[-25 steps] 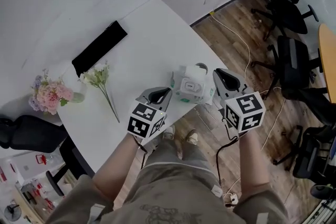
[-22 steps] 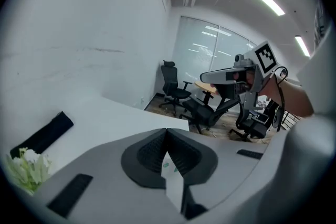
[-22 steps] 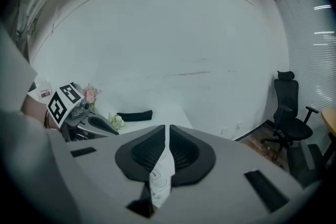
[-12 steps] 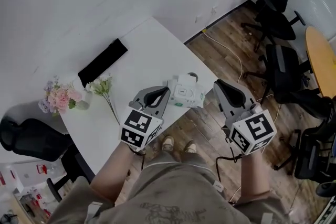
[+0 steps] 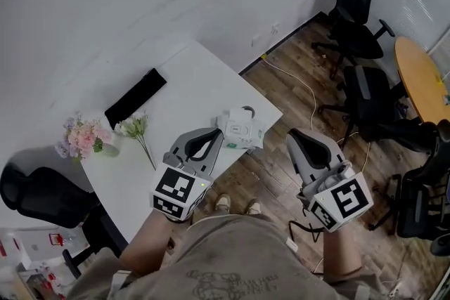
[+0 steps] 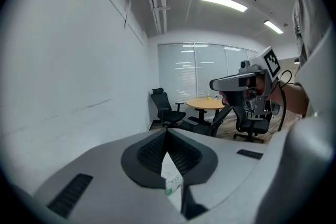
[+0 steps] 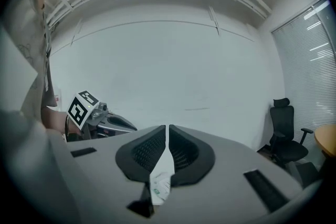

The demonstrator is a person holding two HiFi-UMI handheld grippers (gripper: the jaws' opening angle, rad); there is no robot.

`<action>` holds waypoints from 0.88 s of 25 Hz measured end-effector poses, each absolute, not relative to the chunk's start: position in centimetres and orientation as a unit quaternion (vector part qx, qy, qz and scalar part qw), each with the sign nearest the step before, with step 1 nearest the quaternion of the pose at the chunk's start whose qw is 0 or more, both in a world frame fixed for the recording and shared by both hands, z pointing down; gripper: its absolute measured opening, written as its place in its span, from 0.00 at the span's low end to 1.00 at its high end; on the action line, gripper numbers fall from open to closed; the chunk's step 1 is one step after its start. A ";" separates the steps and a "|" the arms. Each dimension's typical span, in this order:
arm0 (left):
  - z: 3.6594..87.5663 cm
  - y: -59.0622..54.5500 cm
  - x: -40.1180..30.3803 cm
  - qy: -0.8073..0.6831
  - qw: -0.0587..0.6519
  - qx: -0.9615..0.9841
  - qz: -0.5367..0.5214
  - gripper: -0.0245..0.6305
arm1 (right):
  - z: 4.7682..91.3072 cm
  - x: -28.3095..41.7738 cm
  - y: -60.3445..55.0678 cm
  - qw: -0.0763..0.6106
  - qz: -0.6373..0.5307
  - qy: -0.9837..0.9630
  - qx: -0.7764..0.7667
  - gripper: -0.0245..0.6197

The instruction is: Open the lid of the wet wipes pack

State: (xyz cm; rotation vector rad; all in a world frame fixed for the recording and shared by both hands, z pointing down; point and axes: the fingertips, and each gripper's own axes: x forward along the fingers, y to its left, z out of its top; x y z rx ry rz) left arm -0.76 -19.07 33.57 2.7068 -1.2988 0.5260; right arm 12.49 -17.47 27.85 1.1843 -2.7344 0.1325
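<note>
The wet wipes pack (image 5: 241,128) is white with a rounded lid on top and lies near the front right edge of the white table (image 5: 190,77). Whether the lid is up is too small to tell. My left gripper (image 5: 214,135) hangs above the table edge just left of the pack, clear of it, its jaws closed tip to tip. My right gripper (image 5: 293,135) is shut over the wooden floor, well right of the pack. In each gripper view the tips meet with only a white, green-printed sliver (image 6: 171,180) (image 7: 161,184) showing through the slit behind them.
A black flat bar (image 5: 136,98), a pink bouquet (image 5: 84,137) and a white flower stem (image 5: 138,131) lie on the table's left half. A small dark-rimmed round object (image 5: 247,110) sits behind the pack. Office chairs (image 5: 355,31), a round wooden table (image 5: 422,77) and a floor cable (image 5: 299,81) stand to the right.
Both grippers have risen and drawn back from the sides of the pack toward the person. The pack stays on the table, and the head view has also moved higher.
</note>
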 end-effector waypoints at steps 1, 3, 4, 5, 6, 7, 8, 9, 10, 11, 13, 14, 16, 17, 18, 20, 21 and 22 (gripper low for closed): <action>33.2 -18.8 -0.7 -0.425 0.043 0.888 0.171 0.06 | 27.8 12.6 -17.0 0.079 0.044 -0.913 0.398 0.10; 32.6 -18.3 -0.4 -0.424 0.037 0.889 0.167 0.06 | 27.9 12.9 -16.1 0.080 0.045 -0.912 0.399 0.10; 32.5 -18.1 -0.3 -0.424 0.033 0.890 0.166 0.06 | 28.0 13.0 -15.7 0.080 0.048 -0.912 0.399 0.10; 32.4 -17.9 -0.1 -0.423 0.031 0.890 0.166 0.06 | 28.2 13.1 -15.5 0.081 0.052 -0.912 0.398 0.10; 32.3 -17.7 0.0 -0.422 0.029 0.891 0.165 0.06 | 28.3 13.1 -15.2 0.081 0.055 -0.913 0.397 0.10; 32.3 -17.5 0.1 -0.422 0.029 0.891 0.165 0.06 | 28.4 13.1 -15.0 0.082 0.058 -0.913 0.396 0.10; 32.2 -17.4 0.1 -0.423 0.028 0.891 0.164 0.06 | 28.5 13.1 -14.8 0.082 0.059 -0.913 0.396 0.10; 32.1 -17.3 0.2 -0.423 0.029 0.891 0.162 0.06 | 28.5 13.2 -14.6 0.083 0.059 -0.913 0.395 0.10; 32.0 -17.2 0.3 -0.423 0.030 0.891 0.162 0.06 | 28.5 13.2 -14.5 0.084 0.058 -0.913 0.395 0.10; 31.9 -17.1 0.3 -0.423 0.030 0.891 0.161 0.06 | 28.5 13.2 -14.4 0.084 0.057 -0.913 0.395 0.10; 31.6 -17.0 0.2 -0.424 0.026 0.891 0.160 0.06 | 28.4 13.0 -14.3 0.085 0.055 -0.914 0.393 0.10; 31.5 -17.0 0.1 -0.425 0.023 0.891 0.159 0.06 | 28.3 13.0 -14.3 0.086 0.054 -0.914 0.392 0.10; 31.3 -16.9 0.0 -0.427 0.020 0.890 0.158 0.06 | 28.3 13.0 -14.2 0.087 0.052 -0.915 0.391 0.10; 31.2 -16.9 0.0 -0.428 0.020 0.889 0.159 0.06 | 28.3 13.0 -14.3 0.087 0.051 -0.915 0.391 0.10; 31.2 -16.9 0.0 -0.429 0.019 0.889 0.160 0.06 | 28.4 13.1 -14.3 0.087 0.051 -0.915 0.391 0.10; 31.1 -16.9 0.1 -0.427 0.020 0.889 0.161 0.06 | 28.4 13.2 -14.4 0.086 0.051 -0.915 0.391 0.10; 31.1 -16.8 0.2 -0.426 0.020 0.890 0.161 0.06 | 28.4 13.3 -14.4 0.086 0.051 -0.915 0.391 0.10; 31.0 -16.8 0.3 -0.425 0.020 0.890 0.161 0.06 | 28.4 13.3 -14.4 0.086 0.051 -0.915 0.391 0.10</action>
